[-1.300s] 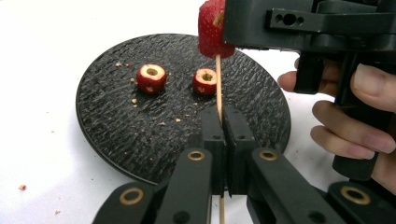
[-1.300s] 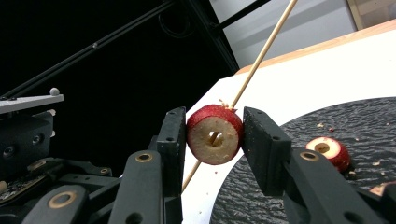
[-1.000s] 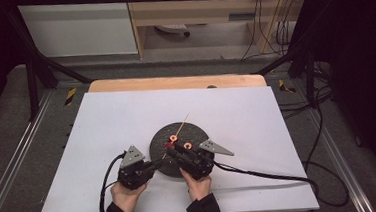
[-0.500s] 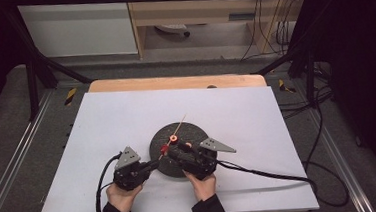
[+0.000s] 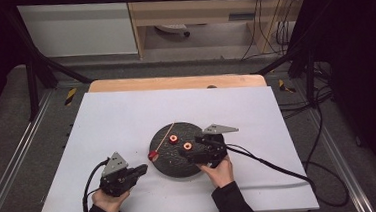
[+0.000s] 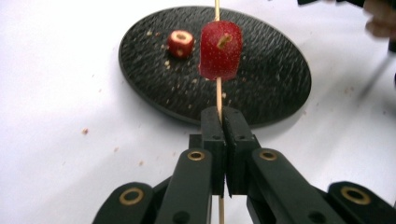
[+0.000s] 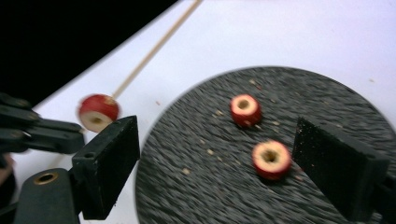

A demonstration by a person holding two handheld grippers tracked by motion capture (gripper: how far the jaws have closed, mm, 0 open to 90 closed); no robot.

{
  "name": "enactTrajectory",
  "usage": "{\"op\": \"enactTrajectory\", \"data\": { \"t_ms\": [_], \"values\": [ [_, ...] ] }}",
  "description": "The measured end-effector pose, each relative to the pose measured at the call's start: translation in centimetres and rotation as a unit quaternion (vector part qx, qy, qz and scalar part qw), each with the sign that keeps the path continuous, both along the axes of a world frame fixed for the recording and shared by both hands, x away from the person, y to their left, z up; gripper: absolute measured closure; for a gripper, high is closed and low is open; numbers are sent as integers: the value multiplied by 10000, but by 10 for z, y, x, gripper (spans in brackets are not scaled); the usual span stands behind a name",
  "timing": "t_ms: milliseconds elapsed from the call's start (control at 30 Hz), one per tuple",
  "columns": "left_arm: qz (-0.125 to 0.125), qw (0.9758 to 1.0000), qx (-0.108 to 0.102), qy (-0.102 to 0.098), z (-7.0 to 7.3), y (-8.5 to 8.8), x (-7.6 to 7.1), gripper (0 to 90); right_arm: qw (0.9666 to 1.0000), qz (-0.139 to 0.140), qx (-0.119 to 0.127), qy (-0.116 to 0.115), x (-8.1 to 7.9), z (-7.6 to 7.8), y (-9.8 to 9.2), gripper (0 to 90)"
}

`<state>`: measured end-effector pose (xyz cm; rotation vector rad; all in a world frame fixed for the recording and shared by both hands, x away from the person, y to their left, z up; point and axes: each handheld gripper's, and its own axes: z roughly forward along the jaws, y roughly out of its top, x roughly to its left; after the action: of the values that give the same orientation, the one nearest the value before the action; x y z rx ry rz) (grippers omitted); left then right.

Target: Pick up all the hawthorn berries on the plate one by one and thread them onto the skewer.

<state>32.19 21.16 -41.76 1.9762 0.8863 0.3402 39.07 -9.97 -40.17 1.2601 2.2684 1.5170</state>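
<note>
Black jaws of the right gripper (image 7: 215,163) have just been opening and stand apart over the dark plate (image 5: 178,169), nothing between them; the nearest cored strawberry piece (image 7: 271,159) lies ahead. Off left, the left gripper (image 6: 223,122) clamps the skewer (image 6: 218,95), threaded piece (image 6: 220,50) beyond its tips.

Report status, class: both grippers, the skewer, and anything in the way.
Left gripper shut on skewer, one red fruit piece threaded. Right gripper open, jaws just been opening, nothing between. Two pieces on black plate; nothing blocking.
</note>
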Motion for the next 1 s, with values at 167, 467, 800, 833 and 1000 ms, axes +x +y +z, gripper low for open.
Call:
{"op": "enactTrajectory", "data": {
  "t_ms": [167, 467, 800, 833, 1000],
  "values": [
    [-15, 10000, -2, 48, -4, 8, -2, 881, 9976, 159, -641, 193, 12, 4, -4, 134],
    [-26, 10000, 69, 57, -9, 11, -3, 880, 9829, 524, -1685, 532, 30, 13, 12, 103],
    [-3, 9999, 63, 101, -11, 12, -1, 880, 9663, 680, -2356, 781, 52, 11, 29, 152],
    [-1, 9999, 51, 106, -11, 12, -1, 880, 9644, 681, -2429, 796, 54, 11, 30, 159],
    [1, 9999, 52, 115, -12, 12, -1, 880, 9556, 703, -2682, 995, 65, 6, 32, 196]
  ]
}}
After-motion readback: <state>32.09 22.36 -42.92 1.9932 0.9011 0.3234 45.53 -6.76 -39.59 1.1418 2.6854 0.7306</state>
